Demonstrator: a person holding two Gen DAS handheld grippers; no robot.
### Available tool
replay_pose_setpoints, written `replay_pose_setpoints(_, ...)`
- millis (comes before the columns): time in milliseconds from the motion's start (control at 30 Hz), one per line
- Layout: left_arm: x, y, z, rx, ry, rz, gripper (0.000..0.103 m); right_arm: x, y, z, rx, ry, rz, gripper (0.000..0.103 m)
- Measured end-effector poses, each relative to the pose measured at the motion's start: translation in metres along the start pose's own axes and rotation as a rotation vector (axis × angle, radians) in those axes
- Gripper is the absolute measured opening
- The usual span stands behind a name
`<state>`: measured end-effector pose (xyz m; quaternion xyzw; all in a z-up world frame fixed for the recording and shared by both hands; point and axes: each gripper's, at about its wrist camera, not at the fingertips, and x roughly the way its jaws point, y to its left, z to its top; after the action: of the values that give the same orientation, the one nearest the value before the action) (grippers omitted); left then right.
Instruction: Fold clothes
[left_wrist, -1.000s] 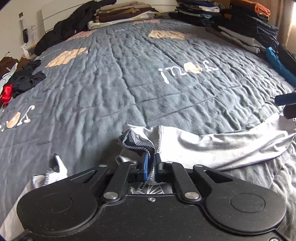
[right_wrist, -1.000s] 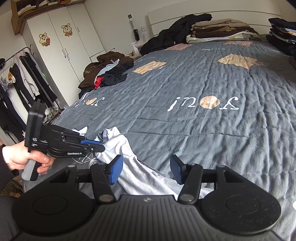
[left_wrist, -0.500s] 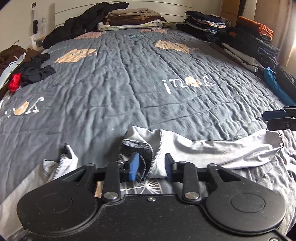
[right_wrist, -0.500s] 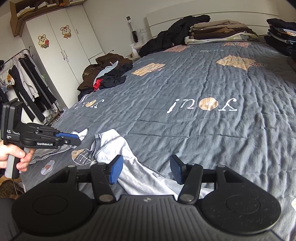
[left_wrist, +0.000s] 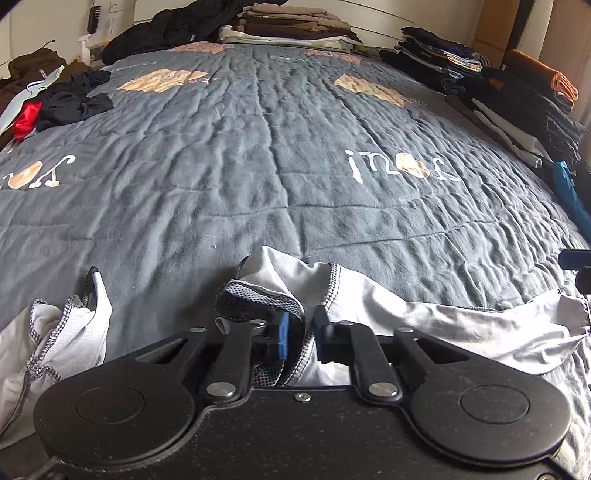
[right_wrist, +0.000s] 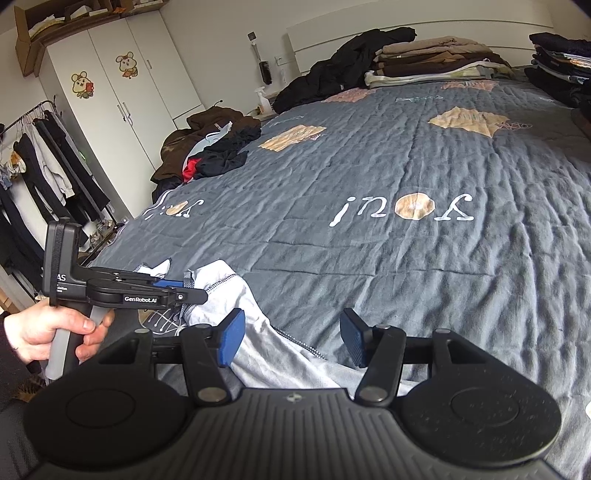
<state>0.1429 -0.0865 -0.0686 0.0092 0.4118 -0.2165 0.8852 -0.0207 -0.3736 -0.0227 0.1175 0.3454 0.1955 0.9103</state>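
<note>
On the grey quilt (right_wrist: 424, 258) of the bed, the pale shirt (left_wrist: 424, 325) lies bunched at its near edge, and since the left gripper (left_wrist: 300, 334) pinches only the collar hem while the right gripper (right_wrist: 291, 338) hangs spread above the cloth, a lift could let that thin hold slip.

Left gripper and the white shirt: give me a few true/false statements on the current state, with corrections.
1. The left gripper is shut on the white shirt. True.
2. The right gripper is clamped on the shirt. False: its jaws stand open, with shirt fabric lying below them.
3. The shirt lies at the near edge of the grey quilt. True.
4. The folded stacks sit right beside the shirt. False: they are at the far end of the bed, by the headboard.
5. A hand holds the left gripper's handle. True.
</note>
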Motion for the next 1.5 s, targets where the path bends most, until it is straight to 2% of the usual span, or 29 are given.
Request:
replay_pose_setpoints(133, -0.016, 0.016, 0.005, -0.065, -0.040, -0.022, 0.001, 0.002, 0.000, 0.000, -0.002, 0.004, -0.003, 0.060)
replay_pose_setpoints(500, -0.061, 0.056, 0.044, -0.025, -0.098, 0.119, 0.001, 0.004, 0.004, -0.001, -0.013, 0.008, -0.001, 0.061)
replay_pose_setpoints(567, -0.061, 0.061, 0.053, -0.003, -0.090, 0.147, 0.001, 0.004, 0.004, 0.001, -0.016, 0.009, -0.003, 0.061)
replay_pose_setpoints(633, -0.054, 0.065, 0.056, 0.015, -0.046, 0.170, 0.001, 0.004, 0.005, 0.000, -0.025, 0.011, -0.007, 0.061)
replay_pose_setpoints(733, -0.039, 0.065, 0.052, 0.064, 0.024, 0.206, 0.002, 0.003, 0.002, 0.000, -0.034, 0.015, -0.027, 0.061)
replay_pose_setpoints(800, -0.040, 0.068, 0.044, 0.061, 0.041, 0.215, 0.003, 0.000, -0.004, 0.000, -0.028, 0.013, -0.048, 0.061)
replay_pose_setpoints(900, -0.047, 0.074, 0.035, 0.032, 0.029, 0.210, 0.008, -0.008, -0.016, 0.000, -0.024, 0.004, -0.096, 0.061)
replay_pose_setpoints(967, -0.057, 0.075, 0.030, 0.019, 0.019, 0.215, 0.021, -0.014, -0.027, -0.001, -0.028, 0.001, -0.147, 0.061)
replay_pose_setpoints(1033, -0.069, 0.074, 0.026, 0.005, -0.002, 0.209, 0.032, -0.021, -0.041, -0.003, -0.028, 0.007, -0.210, 0.061)
replay_pose_setpoints(1100, -0.079, 0.064, 0.021, 0.012, -0.025, 0.183, 0.033, -0.027, -0.058, -0.007, -0.010, 0.017, -0.267, 0.061)
replay_pose_setpoints(1200, -0.085, 0.036, 0.012, 0.037, -0.052, 0.131, 0.033, -0.034, -0.079, -0.013, 0.043, 0.030, -0.305, 0.061)
replay_pose_setpoints(1300, -0.083, 0.009, 0.001, 0.020, -0.088, 0.060, 0.033, -0.037, -0.094, -0.020, 0.129, 0.056, -0.282, 0.061)
replay_pose_setpoints(1433, -0.066, -0.025, -0.008, 0.005, -0.151, -0.020, 0.042, -0.040, -0.100, -0.028, 0.234, 0.083, -0.181, 0.061)
replay_pose_setpoints(1500, -0.052, -0.040, -0.008, -0.015, -0.170, -0.050, 0.042, -0.041, -0.103, -0.030, 0.273, 0.091, -0.151, 0.061)
